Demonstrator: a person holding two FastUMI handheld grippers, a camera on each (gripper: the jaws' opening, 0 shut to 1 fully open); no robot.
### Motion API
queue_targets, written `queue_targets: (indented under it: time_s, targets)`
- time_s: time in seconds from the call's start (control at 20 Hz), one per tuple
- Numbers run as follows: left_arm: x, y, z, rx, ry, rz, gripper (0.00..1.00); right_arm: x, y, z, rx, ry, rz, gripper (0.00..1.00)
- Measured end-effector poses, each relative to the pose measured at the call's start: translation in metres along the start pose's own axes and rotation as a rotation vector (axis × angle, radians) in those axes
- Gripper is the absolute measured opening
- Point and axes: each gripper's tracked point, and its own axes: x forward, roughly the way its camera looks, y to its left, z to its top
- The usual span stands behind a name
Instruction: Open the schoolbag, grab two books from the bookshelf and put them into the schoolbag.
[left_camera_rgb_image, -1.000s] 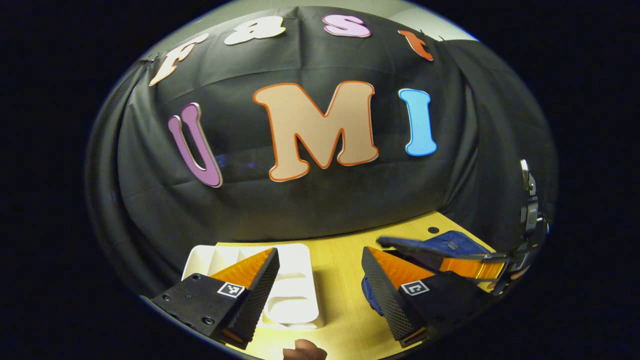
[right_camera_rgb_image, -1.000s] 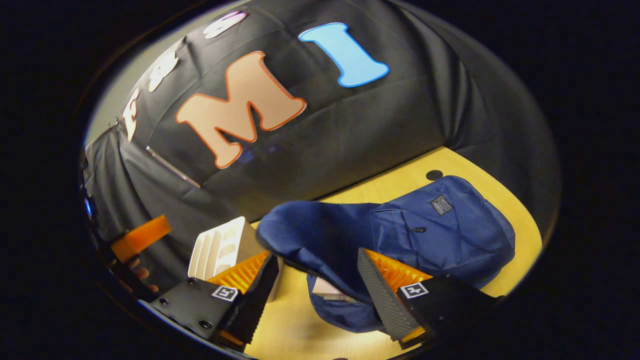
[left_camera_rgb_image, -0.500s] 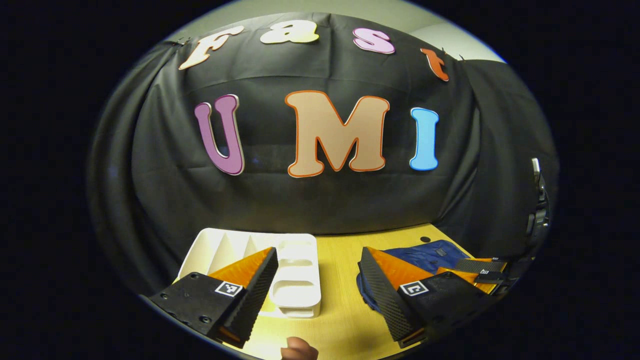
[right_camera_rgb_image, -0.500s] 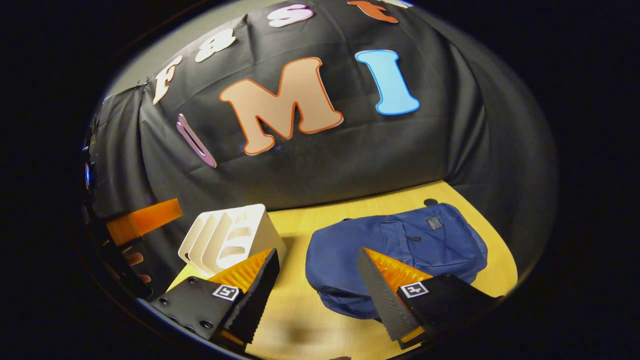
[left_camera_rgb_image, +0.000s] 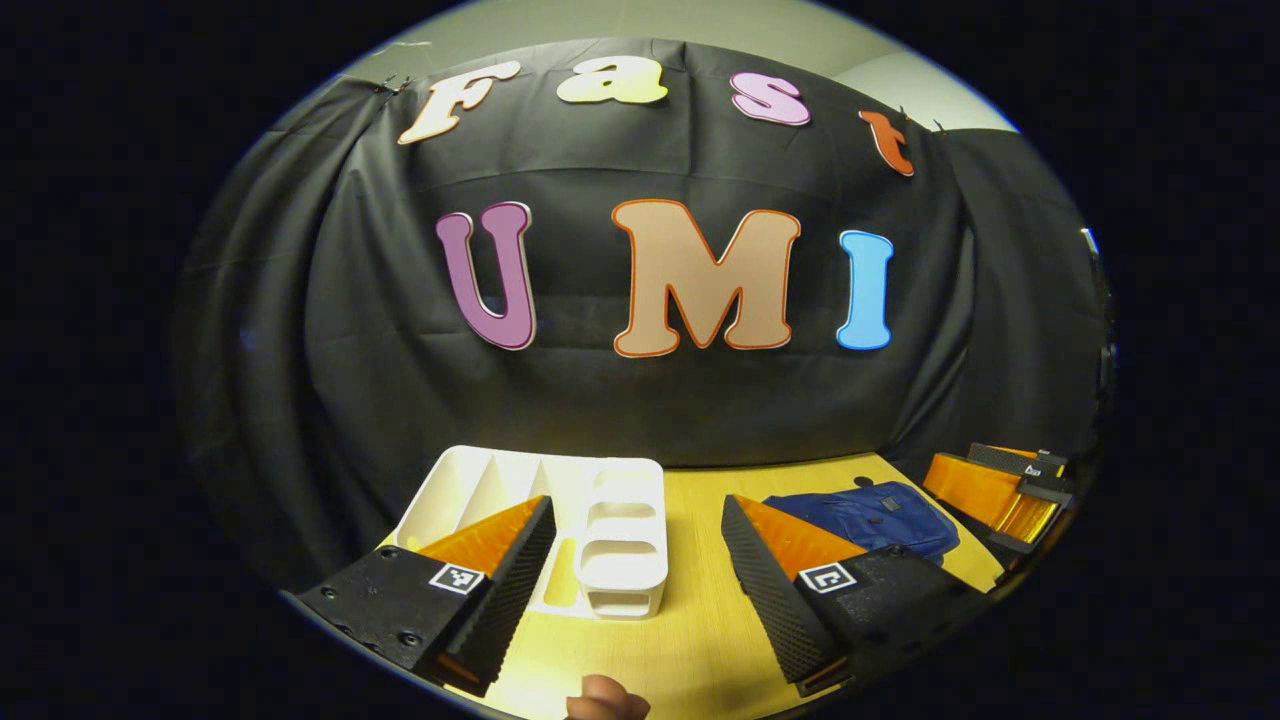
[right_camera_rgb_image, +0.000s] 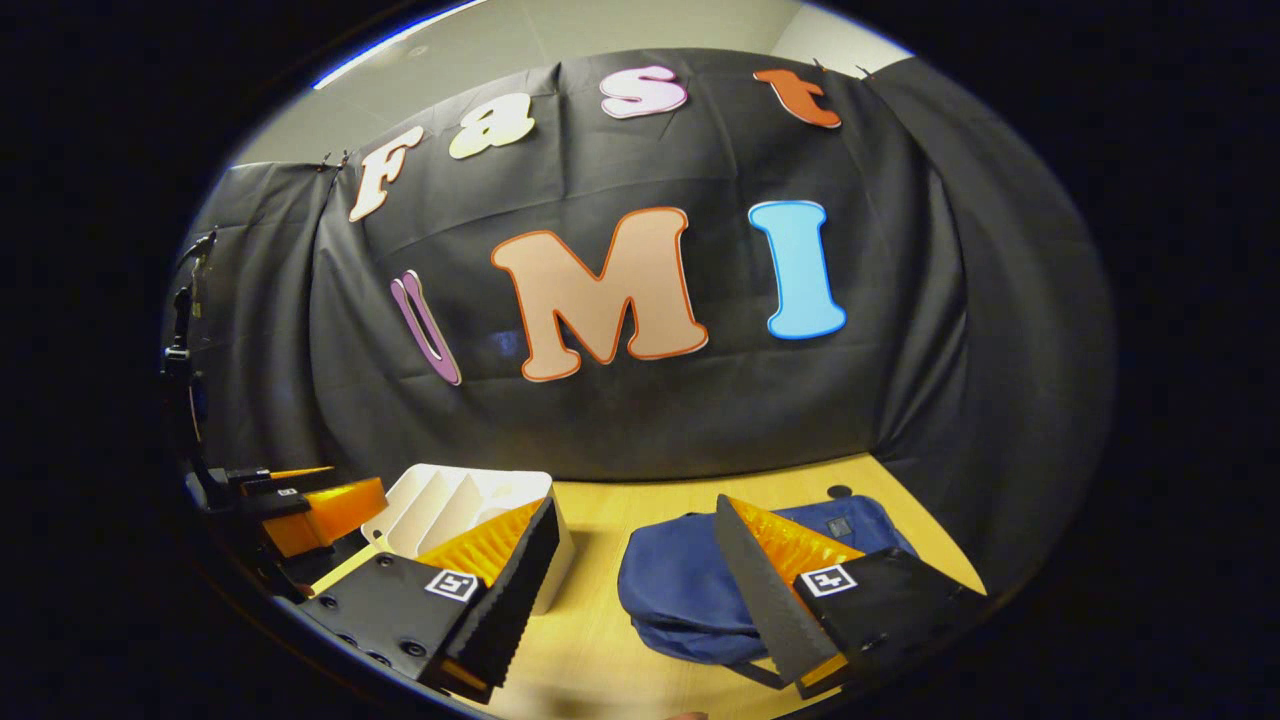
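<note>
The blue schoolbag lies flat on the wooden table, its flap down; it also shows at the right in the left gripper view. My right gripper hovers open above the bag's near left part, nothing between its fingers. A white divided bookshelf rack stands left of the bag, also seen in the right gripper view. My left gripper is open and empty, just in front of the rack. Each gripper appears at the edge of the other's view: right gripper, left gripper.
The wooden table runs back to the black cloth wall. A small dark round hole sits behind the bag. A fingertip shows at the bottom of the left gripper view. Bare table lies between rack and bag.
The bag's raised flap has dropped flat. My right gripper has drawn back and up from the bag. My left gripper has also backed off, so rack and bag look smaller.
</note>
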Motion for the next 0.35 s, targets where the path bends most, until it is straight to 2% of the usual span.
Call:
queue_targets:
  time_s: [0.35]
  targets:
    - [-0.0029, 0.0084, 0.0046, 0.013, -0.005, 0.007, 0.97, -0.0026, 0.0071, 0.0073, -0.035, -0.018, -0.004, 1.00]
